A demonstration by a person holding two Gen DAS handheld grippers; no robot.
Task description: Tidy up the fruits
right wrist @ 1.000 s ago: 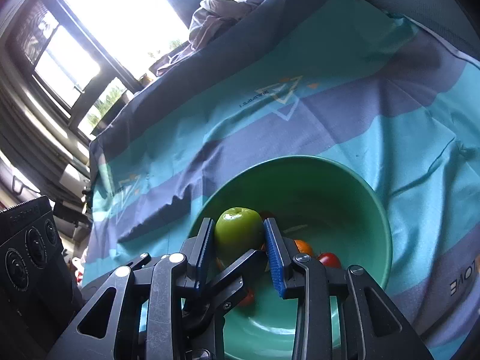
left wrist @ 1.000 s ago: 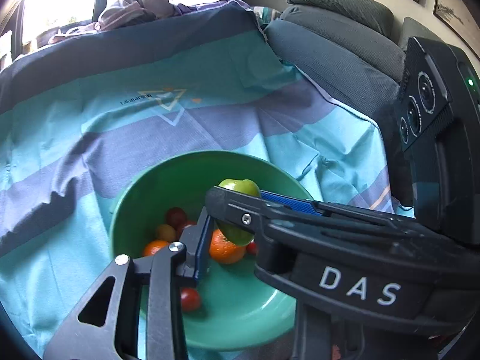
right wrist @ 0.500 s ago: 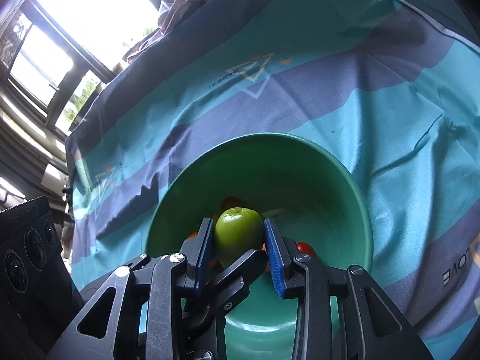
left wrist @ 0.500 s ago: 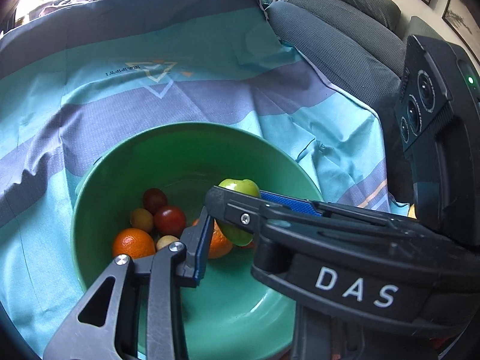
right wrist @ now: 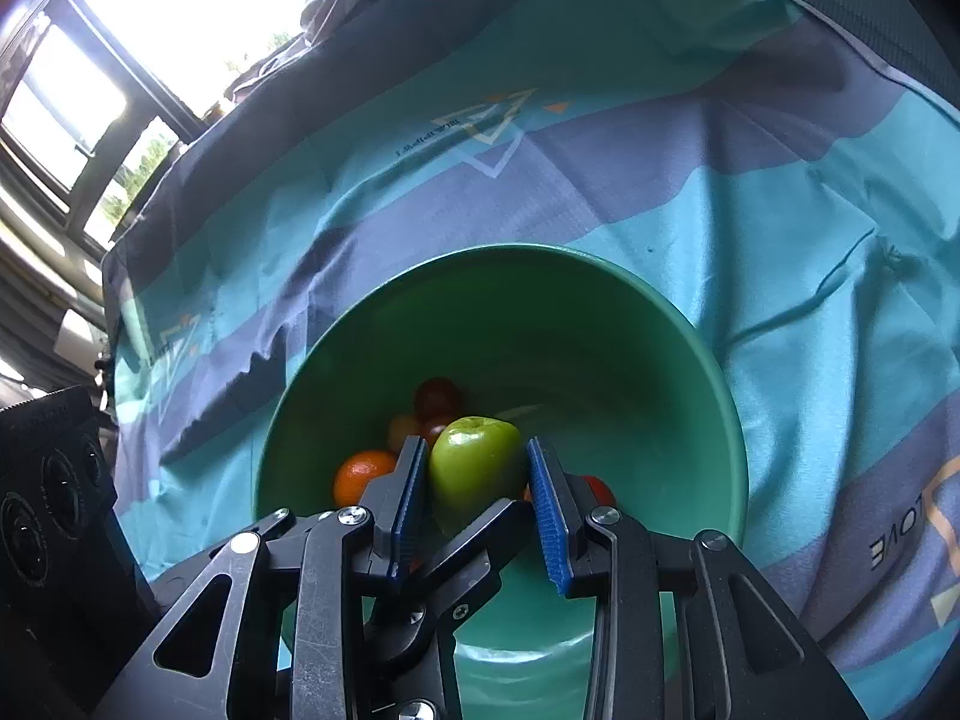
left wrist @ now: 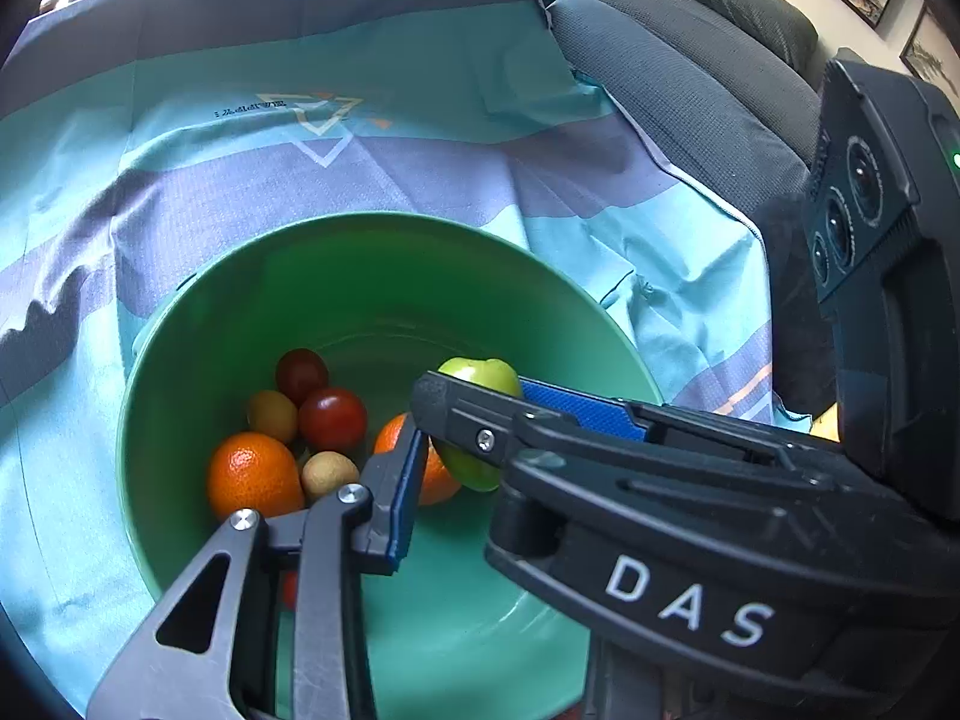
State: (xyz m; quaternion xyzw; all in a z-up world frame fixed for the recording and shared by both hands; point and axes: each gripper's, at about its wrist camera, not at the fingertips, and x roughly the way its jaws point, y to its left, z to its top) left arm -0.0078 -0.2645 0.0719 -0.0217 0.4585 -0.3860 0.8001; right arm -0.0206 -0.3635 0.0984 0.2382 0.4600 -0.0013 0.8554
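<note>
The green apple [right wrist: 477, 463] sits between the two blue-padded fingers of the right gripper [right wrist: 480, 495], which presses on it from both sides and holds it inside the green bowl [right wrist: 648, 324], above the fruit lying at the bottom. In the left wrist view the same apple [left wrist: 480, 373] shows partly behind the right gripper's [left wrist: 492, 420] dark finger, which crosses the picture from the right.

Below the apple, an orange [left wrist: 253, 475] lies toward the bowl's [left wrist: 384, 234] left wall, with a second orange [left wrist: 435, 474] nearer the middle, half hidden by the fingers. Between and behind them are two dark red tomatoes [left wrist: 332, 418], a yellowish small fruit [left wrist: 273, 416] and a pale brown one [left wrist: 329, 474]. The right wrist view also shows a red tomato [right wrist: 599, 489] just right of the gripper.

Only one finger [left wrist: 399, 498] of the left gripper is visible, its blue pad over the bowl beside the second orange; whether its jaws are open or closed cannot be told.

The bowl rests on a teal and purple striped cloth [left wrist: 420, 138] with a triangle logo. A grey sofa [left wrist: 708, 72] lies beyond the cloth's right edge, and a bright window [right wrist: 120, 60] beyond its far left corner.
</note>
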